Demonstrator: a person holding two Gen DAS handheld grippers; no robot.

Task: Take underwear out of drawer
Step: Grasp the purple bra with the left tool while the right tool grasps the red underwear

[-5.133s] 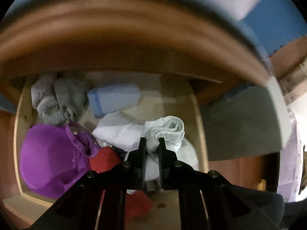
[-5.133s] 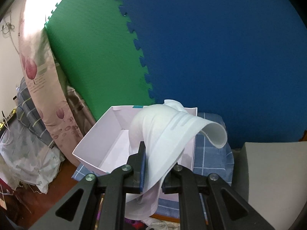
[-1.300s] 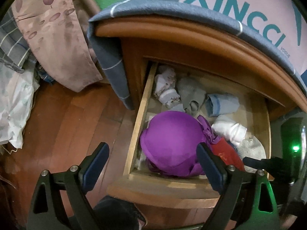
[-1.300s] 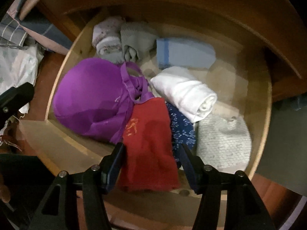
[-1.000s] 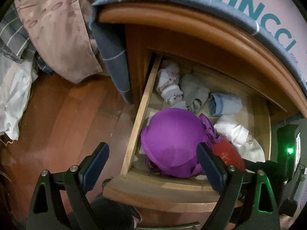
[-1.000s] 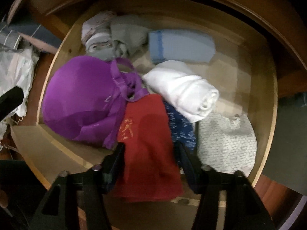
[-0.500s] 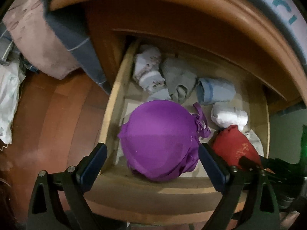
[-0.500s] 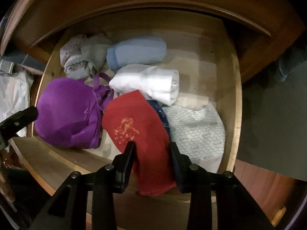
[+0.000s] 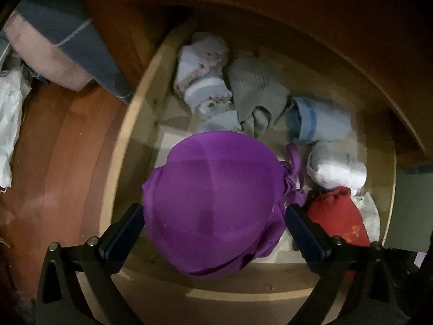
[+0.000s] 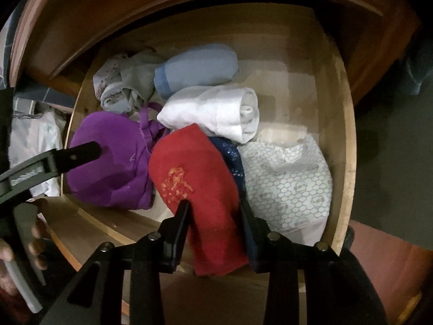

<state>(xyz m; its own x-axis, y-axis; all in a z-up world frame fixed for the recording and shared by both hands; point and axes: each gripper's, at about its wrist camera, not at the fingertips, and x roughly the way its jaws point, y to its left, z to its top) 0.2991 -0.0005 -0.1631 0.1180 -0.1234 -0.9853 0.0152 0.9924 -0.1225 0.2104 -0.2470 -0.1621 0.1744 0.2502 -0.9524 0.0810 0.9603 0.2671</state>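
Left gripper (image 9: 213, 218) is spread wide and opening more, fingers straddling the purple bra (image 9: 216, 203) in the drawer (image 9: 127, 124), not squeezing it. Right gripper (image 10: 213, 216) is clamped on the red underwear (image 10: 200, 178), lifted off the pile.

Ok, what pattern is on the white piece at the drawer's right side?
Pale hexagon honeycomb print, clearest in the right wrist view.
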